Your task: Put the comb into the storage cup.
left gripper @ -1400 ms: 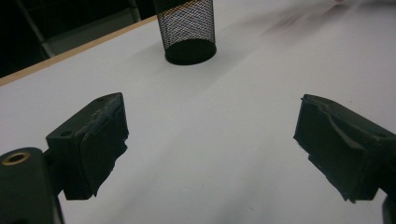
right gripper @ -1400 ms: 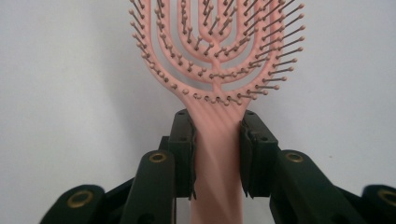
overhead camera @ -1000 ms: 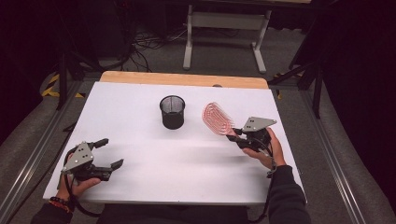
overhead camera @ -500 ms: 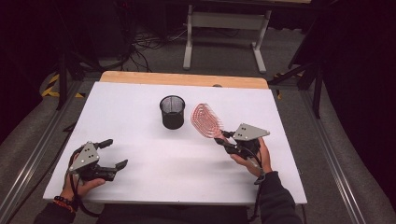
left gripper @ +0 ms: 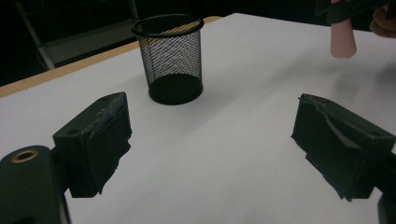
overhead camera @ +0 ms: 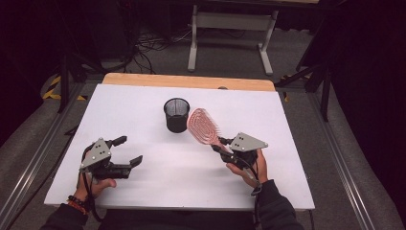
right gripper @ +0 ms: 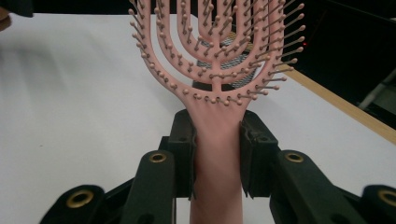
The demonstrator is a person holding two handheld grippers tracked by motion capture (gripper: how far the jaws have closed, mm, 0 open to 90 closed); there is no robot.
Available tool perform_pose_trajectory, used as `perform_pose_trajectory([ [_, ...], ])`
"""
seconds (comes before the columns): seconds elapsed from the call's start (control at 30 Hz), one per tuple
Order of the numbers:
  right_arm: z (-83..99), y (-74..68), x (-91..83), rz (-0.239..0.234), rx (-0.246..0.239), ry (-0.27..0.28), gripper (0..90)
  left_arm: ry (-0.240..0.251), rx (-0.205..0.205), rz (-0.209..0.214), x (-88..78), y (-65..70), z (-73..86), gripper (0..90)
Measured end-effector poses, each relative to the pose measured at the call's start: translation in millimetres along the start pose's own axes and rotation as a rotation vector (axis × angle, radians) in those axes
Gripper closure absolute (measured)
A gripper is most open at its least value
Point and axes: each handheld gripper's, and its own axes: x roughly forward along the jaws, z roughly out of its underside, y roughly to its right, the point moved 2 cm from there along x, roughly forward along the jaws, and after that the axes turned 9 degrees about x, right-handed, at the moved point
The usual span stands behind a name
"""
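A pink hairbrush (overhead camera: 203, 126) is held off the table by its handle, tilted, with its head up and left beside a black mesh cup (overhead camera: 176, 115). My right gripper (overhead camera: 220, 145) is shut on that handle. In the right gripper view the jaws clamp the handle (right gripper: 217, 154) just below the bristled head (right gripper: 217, 51). My left gripper (overhead camera: 128, 150) stands open near the table's front left with nothing between its jaws. The left gripper view has the mesh cup (left gripper: 171, 56) ahead, upright, and the brush's handle end (left gripper: 342, 41) at the top right.
The white table top (overhead camera: 143, 105) has a wooden strip (overhead camera: 186, 81) along its far edge. Beyond it stand a metal frame's legs (overhead camera: 194, 43) and cables on the floor. Rails run along both sides of the table.
My right gripper has carried the brush left and nearer, so its head now hangs right next to the mesh cup. The left gripper has barely shifted and stays open.
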Motion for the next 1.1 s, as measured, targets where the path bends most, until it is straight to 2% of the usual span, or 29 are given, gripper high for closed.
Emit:
perform_pose_trajectory([
  [0.2,-1.9,-18.4,9.1,-0.005,-0.015,0.025,69.8,0.052,0.01,0.032,17.3,9.9,-19.9,12.0],
  [0.27,-3.1,-23.5,11.0,0.007,-0.027,0.034,69.9,0.083,-0.003,0.055,25.0,13.7,-30.1,12.5],
  [0.33,-4.1,-27.7,12.3,0.011,-0.024,0.051,69.9,0.102,-0.016,0.059,32.2,17.1,-38.3,12.9],
  [0.37,-4.6,-30.1,12.7,0.019,-0.029,0.06,69.9,0.116,-0.025,0.077,35.7,19.5,-42.8,13.3],
  [0.43,-5.5,-34.4,13.9,0.029,-0.033,0.081,69.9,0.135,-0.028,0.08,43.8,22.7,-52.1,14.5],
  [0.5,-5.6,-38.2,16.0,0.04,-0.031,0.09,69.8,0.166,-0.055,0.108,53.4,27.1,-62.0,14.9],
  [0.6,-4.6,-43.5,20.5,0.058,-0.035,0.093,69.9,0.176,-0.067,0.127,63.8,32.1,-71.2,16.1],
  [0.67,-4.2,-46.2,22.5,0.056,-0.033,0.096,69.8,0.178,-0.075,0.135,69.5,35.4,-74.2,16.5],
  [0.73,-3.9,-48.6,24.2,0.074,-0.038,0.105,69.8,0.187,-0.084,0.149,73.7,38.9,-76.0,16.8],
  [0.83,-3.0,-52.7,27.9,0.083,-0.031,0.112,69.9,0.184,-0.083,0.138,78.2,43.2,-76.3,18.9],
  [0.87,-2.8,-53.7,28.8,0.082,-0.029,0.113,69.8,0.178,-0.081,0.116,79.7,44.5,-75.9,18.8],
  [0.97,-2.5,-57.8,31.9,0.1,-0.026,0.121,69.8,0.17,-0.13,0.118,84.0,43.6,-73.6,18.9],
  [1.1,-2.1,-62.9,36.9,0.134,-0.039,0.129,69.9,0.161,-0.137,0.12,86.2,45.0,-72.6,21.1],
])
